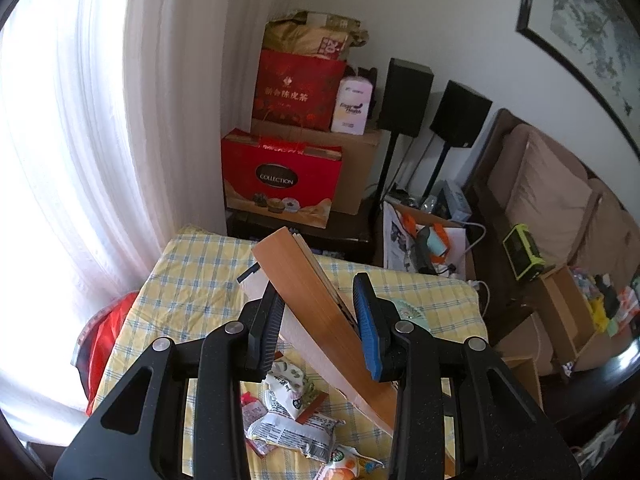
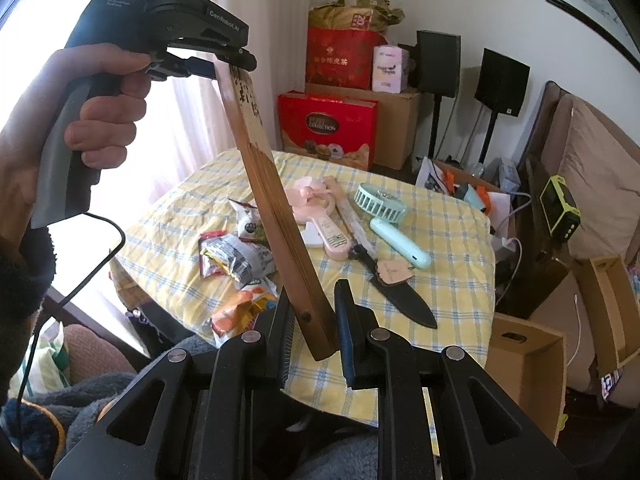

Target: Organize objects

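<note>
A folded brown wooden fan (image 2: pixel 280 208) hangs slanted above the table with the yellow checked cloth (image 2: pixel 440 240), held at both ends. My left gripper (image 2: pixel 236 66), in a person's hand, is shut on the fan's upper end. In the left wrist view the fan (image 1: pixel 312 292) crosses diagonally between the fingers of that gripper (image 1: pixel 320 312). My right gripper (image 2: pixel 314 320) is shut on the lower end, where the fan's pivot pin sits. On the cloth lie snack packets (image 2: pixel 236 256), a pink handheld fan (image 2: pixel 320 220), a mint handheld fan (image 2: pixel 384 208) and a black sheath (image 2: pixel 404 300).
Red gift boxes (image 1: pixel 280 180) and cardboard boxes are stacked against the wall behind the table. Two black speakers on stands (image 1: pixel 460 116) stand to the right of them. An open cardboard box (image 2: pixel 528 360) sits on the floor at the table's right, with a sofa (image 2: pixel 592 168) beyond.
</note>
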Demonstrator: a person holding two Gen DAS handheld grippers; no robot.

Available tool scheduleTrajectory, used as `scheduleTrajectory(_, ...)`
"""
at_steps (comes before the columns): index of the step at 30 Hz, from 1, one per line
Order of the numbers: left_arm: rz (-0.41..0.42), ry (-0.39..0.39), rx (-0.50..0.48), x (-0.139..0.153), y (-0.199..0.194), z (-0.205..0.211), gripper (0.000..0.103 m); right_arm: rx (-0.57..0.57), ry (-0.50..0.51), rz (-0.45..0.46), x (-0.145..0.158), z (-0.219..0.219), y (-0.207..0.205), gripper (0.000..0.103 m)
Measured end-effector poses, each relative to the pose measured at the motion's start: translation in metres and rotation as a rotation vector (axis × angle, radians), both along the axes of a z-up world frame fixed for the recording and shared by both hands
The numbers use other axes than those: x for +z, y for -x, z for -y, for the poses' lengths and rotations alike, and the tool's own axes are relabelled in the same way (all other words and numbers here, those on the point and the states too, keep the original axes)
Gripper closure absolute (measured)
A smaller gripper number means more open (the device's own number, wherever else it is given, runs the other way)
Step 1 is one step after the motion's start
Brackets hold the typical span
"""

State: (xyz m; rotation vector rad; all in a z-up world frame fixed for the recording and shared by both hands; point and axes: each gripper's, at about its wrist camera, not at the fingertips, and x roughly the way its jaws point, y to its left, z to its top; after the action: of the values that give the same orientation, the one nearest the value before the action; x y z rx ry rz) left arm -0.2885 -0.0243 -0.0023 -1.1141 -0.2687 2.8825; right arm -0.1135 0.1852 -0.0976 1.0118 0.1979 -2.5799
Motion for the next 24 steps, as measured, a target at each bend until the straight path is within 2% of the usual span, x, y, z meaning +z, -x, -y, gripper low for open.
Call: scheduleTrajectory(24, -0.050, 0.019, -0.065, 0.041, -0.029, -0.042, 0.070, -0.060, 0.010, -0.056, 0.029, -0.030, -0.034, 0.085)
